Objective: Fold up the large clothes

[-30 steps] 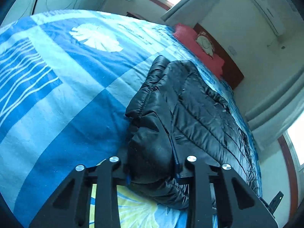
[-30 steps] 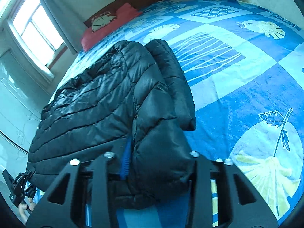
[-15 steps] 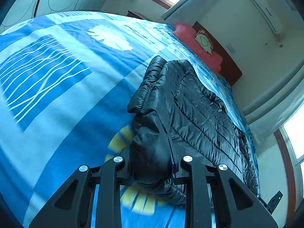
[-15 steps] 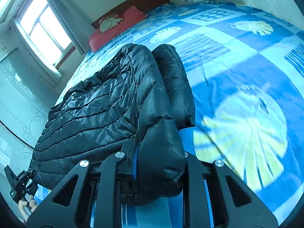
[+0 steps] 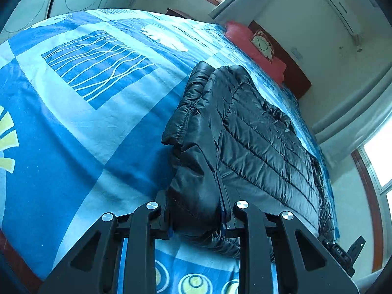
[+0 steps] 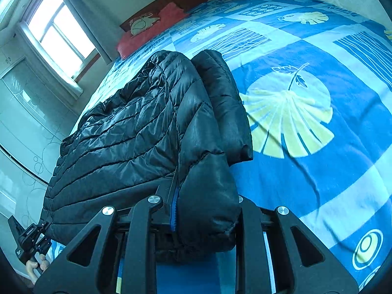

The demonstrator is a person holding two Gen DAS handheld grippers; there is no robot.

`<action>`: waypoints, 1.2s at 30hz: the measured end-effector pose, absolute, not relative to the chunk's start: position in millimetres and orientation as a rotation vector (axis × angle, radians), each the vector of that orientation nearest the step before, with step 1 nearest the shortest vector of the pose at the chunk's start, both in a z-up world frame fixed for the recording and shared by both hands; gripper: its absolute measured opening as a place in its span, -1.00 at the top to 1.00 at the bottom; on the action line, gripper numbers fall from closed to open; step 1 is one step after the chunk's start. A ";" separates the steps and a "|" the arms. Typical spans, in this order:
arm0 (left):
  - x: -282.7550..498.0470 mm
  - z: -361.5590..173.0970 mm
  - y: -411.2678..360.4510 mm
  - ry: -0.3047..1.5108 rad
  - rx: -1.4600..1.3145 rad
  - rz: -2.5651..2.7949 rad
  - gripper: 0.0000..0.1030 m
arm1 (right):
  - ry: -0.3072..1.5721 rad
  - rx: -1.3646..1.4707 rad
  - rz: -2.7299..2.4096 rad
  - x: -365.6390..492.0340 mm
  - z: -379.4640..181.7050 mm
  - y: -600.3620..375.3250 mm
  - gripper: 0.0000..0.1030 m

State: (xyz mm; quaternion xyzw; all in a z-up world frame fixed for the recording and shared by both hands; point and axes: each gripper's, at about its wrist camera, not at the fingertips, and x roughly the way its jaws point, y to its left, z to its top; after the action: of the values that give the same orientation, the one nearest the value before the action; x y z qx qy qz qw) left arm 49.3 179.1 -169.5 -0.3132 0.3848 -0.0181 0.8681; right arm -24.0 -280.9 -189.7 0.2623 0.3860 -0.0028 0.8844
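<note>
Both the left gripper (image 5: 199, 216) and right gripper (image 6: 202, 216) have jaws clamped on the black puffer jacket's (image 5: 257, 132) near edge, likely for carrying over a fold; its body sprawls toward twelve o'clock across the bed (image 5: 73, 112).

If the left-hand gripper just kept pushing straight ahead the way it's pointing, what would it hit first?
The left gripper is already clamped on a bunched fold of the shiny black quilted puffer jacket, so pushing ahead would first drive into the jacket itself, then probably the blue patterned bedspread beneath it; depth is hard to judge.
</note>
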 end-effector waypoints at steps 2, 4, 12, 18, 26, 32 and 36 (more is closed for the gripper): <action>52.1 -169.2 178.5 0.803 -0.650 -0.036 0.49 | 0.802 0.537 -0.012 -24.3 -189.1 -279.2 0.59; 50.1 -169.4 177.8 0.802 -0.633 -0.035 0.47 | 0.802 0.512 -0.021 -24.1 -187.1 -277.2 0.56; 32.3 -161.6 193.3 0.836 -0.622 -0.017 -0.08 | 0.814 0.498 -0.057 -43.6 -176.4 -280.6 0.18; 8.7 -138.2 213.6 0.831 -0.542 0.002 -0.35 | 0.818 0.461 -0.155 -76.7 -156.6 -294.8 -0.05; 41.5 -117.2 223.2 0.839 -0.482 -0.068 -0.46 | 0.782 0.395 -0.141 -70.1 -123.2 -274.3 0.16; 84.6 -130.9 214.5 0.896 -0.455 -0.111 -0.46 | 0.844 0.317 0.068 -7.5 -123.5 -195.8 0.21; 104.0 -134.8 215.1 0.919 -0.447 -0.123 -0.46 | 0.854 0.259 0.164 34.5 -120.6 -147.0 0.22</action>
State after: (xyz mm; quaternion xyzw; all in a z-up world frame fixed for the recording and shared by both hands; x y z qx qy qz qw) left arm 104.0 215.1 -134.8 -0.2139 0.4396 -0.0589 0.8704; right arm 34.5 -147.0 -120.6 0.1253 0.4126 0.0792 0.8988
